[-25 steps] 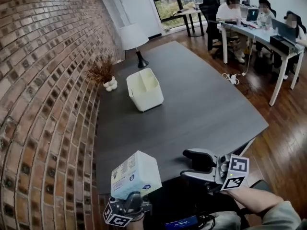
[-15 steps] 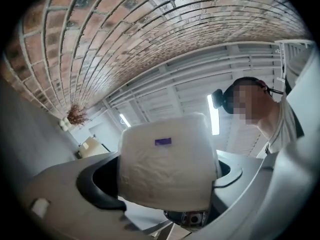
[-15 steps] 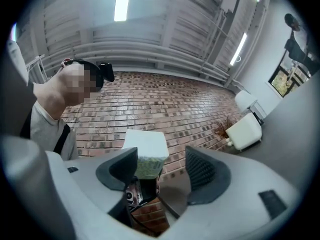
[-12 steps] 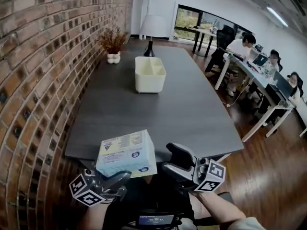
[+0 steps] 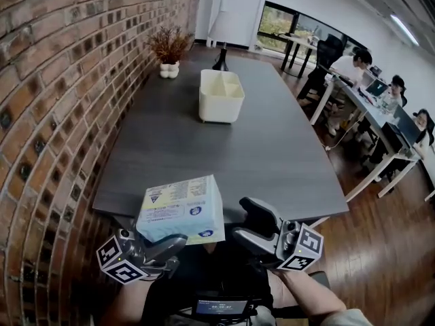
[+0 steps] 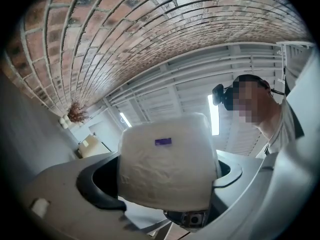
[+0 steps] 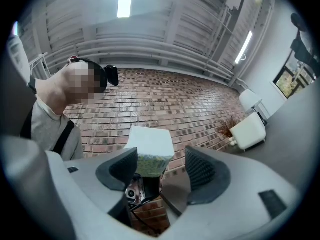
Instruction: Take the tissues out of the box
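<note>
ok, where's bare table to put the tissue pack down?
The table is bare from its near edge up to the white bin, and right of the bin. Crowded only at the far end: bin, plant, lamp.

The tissue pack point(image 5: 180, 209) is a soft, block-shaped packet in pale blue-white wrap. Its broad printed face is turned up, showing a yellow triangle and small blue ovals. It is held slightly tilted off the table point(image 5: 204, 161), over the near edge toward the left corner. The left gripper point(image 5: 170, 242) clamps its near end, which is plain white with a small purple mark.
</note>
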`<state>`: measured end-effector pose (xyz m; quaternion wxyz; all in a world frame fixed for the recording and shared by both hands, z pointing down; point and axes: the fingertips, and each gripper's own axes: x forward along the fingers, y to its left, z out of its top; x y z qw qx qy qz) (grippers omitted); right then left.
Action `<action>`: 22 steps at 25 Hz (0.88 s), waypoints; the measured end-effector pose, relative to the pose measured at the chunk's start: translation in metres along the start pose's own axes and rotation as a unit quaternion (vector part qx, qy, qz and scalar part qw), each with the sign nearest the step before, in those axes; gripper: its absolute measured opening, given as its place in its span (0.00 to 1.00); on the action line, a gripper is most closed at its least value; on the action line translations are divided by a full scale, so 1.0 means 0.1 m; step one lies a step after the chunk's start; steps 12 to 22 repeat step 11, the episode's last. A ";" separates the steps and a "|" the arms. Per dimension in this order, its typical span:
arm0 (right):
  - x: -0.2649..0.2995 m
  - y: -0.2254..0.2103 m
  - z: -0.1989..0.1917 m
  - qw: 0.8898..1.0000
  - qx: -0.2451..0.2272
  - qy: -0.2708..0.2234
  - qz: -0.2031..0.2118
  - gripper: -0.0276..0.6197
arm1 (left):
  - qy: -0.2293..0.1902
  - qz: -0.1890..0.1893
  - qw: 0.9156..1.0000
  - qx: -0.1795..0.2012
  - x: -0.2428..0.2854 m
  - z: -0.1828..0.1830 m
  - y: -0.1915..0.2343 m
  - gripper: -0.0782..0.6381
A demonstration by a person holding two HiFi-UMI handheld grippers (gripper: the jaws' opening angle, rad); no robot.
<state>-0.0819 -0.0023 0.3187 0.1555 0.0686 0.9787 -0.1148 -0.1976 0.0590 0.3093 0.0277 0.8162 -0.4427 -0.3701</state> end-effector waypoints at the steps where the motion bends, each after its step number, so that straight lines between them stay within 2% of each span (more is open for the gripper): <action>1: 0.00 0.01 0.00 1.000 0.000 0.000 0.001 0.53 | 0.001 0.000 1.000 0.000 0.00 0.00 0.00 0.82; 22: 0.00 0.06 -0.01 1.000 0.000 -0.001 0.008 0.53 | 0.001 0.001 1.000 -0.010 0.00 -0.02 0.02 0.82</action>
